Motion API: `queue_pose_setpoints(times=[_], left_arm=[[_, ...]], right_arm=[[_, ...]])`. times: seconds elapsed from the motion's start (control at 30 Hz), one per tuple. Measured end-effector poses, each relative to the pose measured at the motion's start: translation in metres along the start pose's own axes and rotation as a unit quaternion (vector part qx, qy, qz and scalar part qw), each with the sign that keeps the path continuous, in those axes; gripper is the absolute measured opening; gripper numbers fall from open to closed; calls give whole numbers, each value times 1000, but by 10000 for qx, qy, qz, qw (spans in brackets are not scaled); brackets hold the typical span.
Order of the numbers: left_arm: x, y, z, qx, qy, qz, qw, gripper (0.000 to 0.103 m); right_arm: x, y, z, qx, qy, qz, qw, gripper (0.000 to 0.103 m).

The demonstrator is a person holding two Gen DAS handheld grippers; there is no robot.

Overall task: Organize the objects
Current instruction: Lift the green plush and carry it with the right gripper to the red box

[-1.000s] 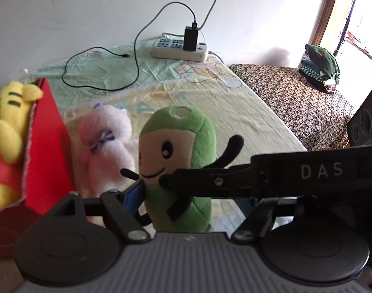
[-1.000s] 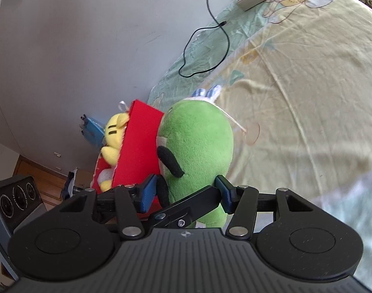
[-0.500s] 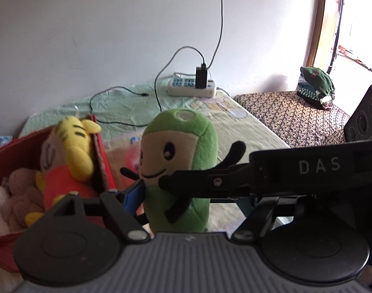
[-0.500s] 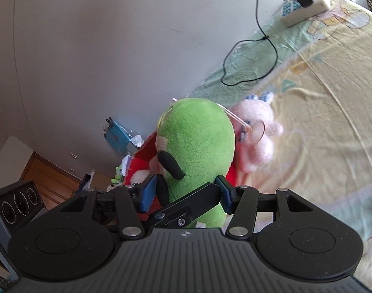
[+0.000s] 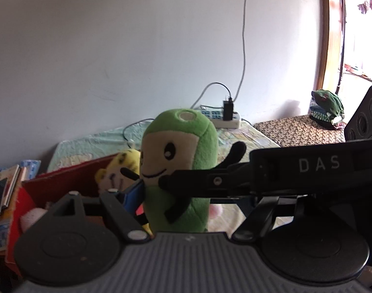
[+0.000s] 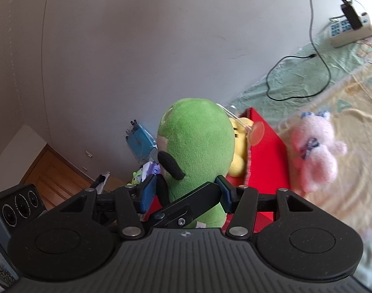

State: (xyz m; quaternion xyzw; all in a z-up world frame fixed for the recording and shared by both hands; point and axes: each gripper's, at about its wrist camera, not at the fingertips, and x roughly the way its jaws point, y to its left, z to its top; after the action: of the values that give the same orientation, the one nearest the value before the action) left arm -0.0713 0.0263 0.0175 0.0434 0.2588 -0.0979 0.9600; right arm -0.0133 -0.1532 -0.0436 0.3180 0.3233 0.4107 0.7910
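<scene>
A green plush toy (image 5: 178, 161) with a cream face and black limbs is held up in the air between both grippers. My left gripper (image 5: 171, 195) is shut on its lower body, with a blue pad (image 5: 133, 195) pressed to its side. My right gripper (image 6: 186, 193) is shut on the same green plush toy (image 6: 198, 146) from behind. The right gripper's black body (image 5: 295, 171) crosses the left wrist view. Below stands a red box (image 6: 266, 156) holding a yellow plush (image 6: 239, 156). A pink plush (image 6: 312, 153) lies on the bed beside the box.
The red box (image 5: 64, 183) stands at the bed's left end against a grey wall. A power strip (image 5: 222, 119) and black cable (image 6: 307, 73) lie at the bed's far side. A patterned table (image 5: 295, 131) carries a green cloth (image 5: 328, 107). Books (image 5: 3, 190) stack at the left.
Both grippers have lifted the green plush and carried it left, from beside the pink plush on the bed to above the red box. The pink plush stays on the bed.
</scene>
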Motion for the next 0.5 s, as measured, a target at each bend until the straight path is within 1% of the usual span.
queue_pose_setpoints(times=[0.23,0.5], left_arm=[[-12,41,4,-38,-233,322,9992,78],[-18,82,-1,-176,-260,624,9976,78]], right_arm=[[41,26,4,-265,40,286,9992,56],[84,47,3,-376,236,482,9979,56]])
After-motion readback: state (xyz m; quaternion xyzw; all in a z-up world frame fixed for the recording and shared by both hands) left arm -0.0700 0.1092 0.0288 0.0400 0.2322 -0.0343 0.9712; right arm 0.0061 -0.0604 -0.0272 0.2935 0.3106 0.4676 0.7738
